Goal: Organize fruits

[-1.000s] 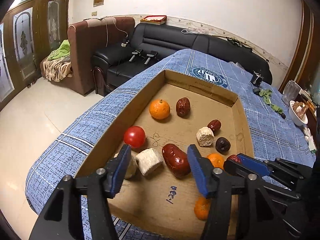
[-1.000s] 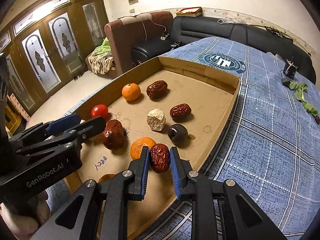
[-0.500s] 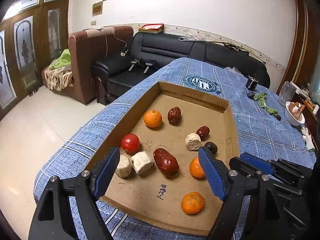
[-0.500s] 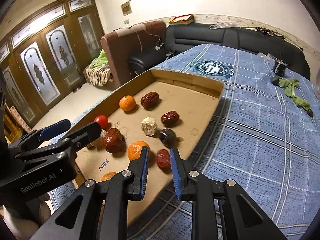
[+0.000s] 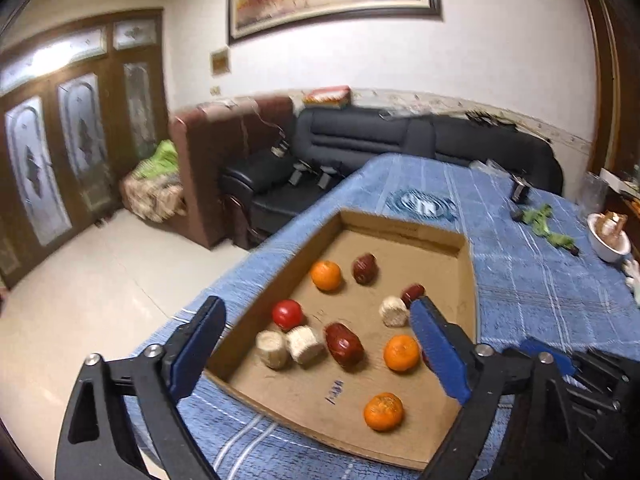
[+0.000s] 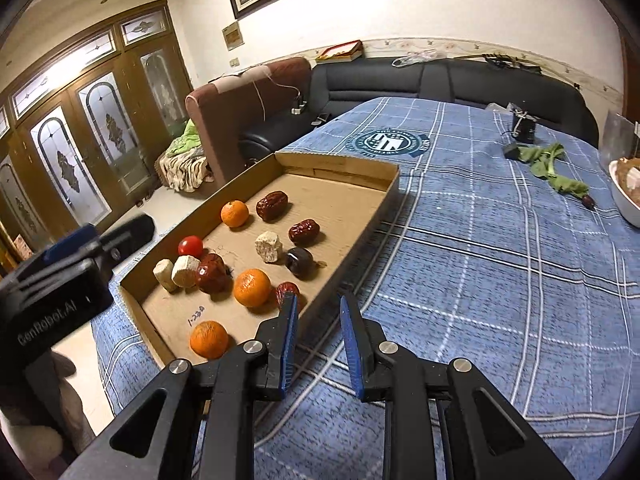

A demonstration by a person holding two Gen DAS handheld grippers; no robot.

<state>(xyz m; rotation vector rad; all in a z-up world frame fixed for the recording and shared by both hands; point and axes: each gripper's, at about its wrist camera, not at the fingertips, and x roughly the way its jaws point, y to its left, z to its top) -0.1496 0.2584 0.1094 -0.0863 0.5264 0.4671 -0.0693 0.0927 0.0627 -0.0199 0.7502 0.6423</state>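
A blue plaid bench [image 6: 500, 280] is seen carrying a shallow cardboard tray [image 6: 352, 240], whose long axis runs away from the cameras toward the sofa [image 6: 440, 76]. Scattered on the tray floor are three oranges, the nearest [image 6: 209, 339] by the front wall, several red dates, one large date [image 5: 344, 345] lying slanted mid-tray, a tomato [image 5: 287, 314] and pale corn pieces. The left gripper [image 5: 316, 354] is held wide apart above the tray, empty. The right gripper [image 6: 318, 338] is parted narrowly, empty, over the tray's right wall
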